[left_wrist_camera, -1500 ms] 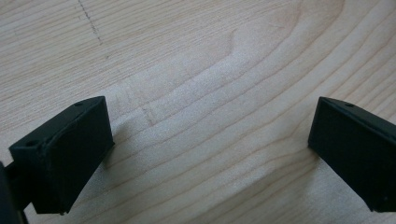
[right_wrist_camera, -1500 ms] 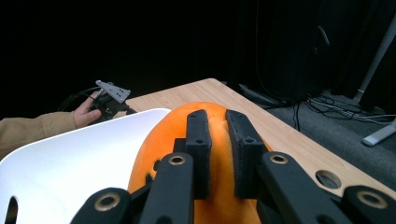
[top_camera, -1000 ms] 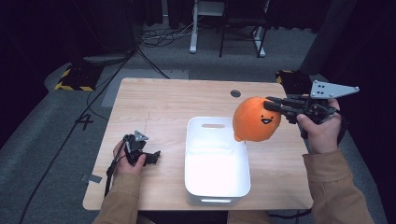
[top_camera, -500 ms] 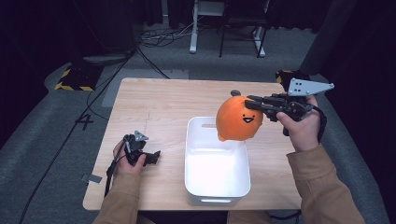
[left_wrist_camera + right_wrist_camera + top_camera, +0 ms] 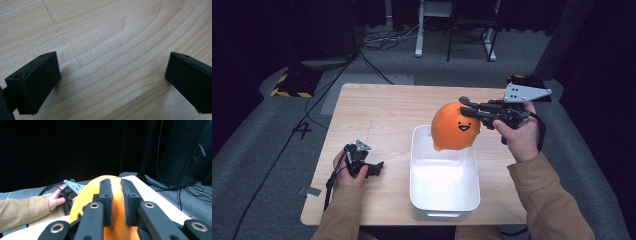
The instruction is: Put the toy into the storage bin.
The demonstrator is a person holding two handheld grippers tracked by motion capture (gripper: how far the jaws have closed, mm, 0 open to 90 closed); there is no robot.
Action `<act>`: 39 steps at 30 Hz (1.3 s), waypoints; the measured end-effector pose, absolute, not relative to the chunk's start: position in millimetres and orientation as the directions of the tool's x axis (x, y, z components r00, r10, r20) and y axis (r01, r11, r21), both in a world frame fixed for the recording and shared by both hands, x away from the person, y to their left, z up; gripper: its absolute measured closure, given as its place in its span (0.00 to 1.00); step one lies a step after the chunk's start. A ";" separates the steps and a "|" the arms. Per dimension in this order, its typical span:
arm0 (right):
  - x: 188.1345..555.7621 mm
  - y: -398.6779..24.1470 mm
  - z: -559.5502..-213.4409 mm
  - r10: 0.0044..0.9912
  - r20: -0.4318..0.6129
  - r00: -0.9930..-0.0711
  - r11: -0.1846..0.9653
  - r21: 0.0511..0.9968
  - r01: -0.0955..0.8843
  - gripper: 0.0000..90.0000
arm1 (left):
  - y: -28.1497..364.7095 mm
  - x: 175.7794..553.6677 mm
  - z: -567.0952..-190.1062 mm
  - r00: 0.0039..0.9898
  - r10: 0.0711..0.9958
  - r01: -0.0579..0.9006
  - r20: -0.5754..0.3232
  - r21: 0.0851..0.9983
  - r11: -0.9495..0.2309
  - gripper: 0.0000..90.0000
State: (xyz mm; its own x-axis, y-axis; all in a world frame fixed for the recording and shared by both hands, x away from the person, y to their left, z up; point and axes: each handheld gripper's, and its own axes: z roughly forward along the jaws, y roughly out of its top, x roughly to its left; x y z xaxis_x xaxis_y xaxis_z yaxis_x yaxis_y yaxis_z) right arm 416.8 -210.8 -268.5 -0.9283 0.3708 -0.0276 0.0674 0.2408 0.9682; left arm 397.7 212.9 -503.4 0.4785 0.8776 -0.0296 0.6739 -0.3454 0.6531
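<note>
One orange plush [image 5: 455, 127] in right claw [image 5: 466, 107], above white bin [image 5: 443, 195]

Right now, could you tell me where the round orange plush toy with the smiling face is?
In the high view, the round orange plush toy hangs right of the table's centre, pinched by the right gripper above the far end of the white plastic bin.
</note>
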 end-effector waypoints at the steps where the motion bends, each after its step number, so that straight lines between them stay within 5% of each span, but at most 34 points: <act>1: 417.1 -208.7 -269.1 0.369 -0.027 -0.929 0.240 0.968 0.067 0.89 | 212.9 397.7 -503.4 0.479 0.877 0.674 -0.029 0.653 -0.346 0.00; 39: 425.0 -153.0 -342.1 0.320 0.041 -0.947 0.365 0.917 0.163 0.89 | 213.0 397.7 -503.4 0.480 0.877 0.674 -0.028 0.652 -0.347 0.00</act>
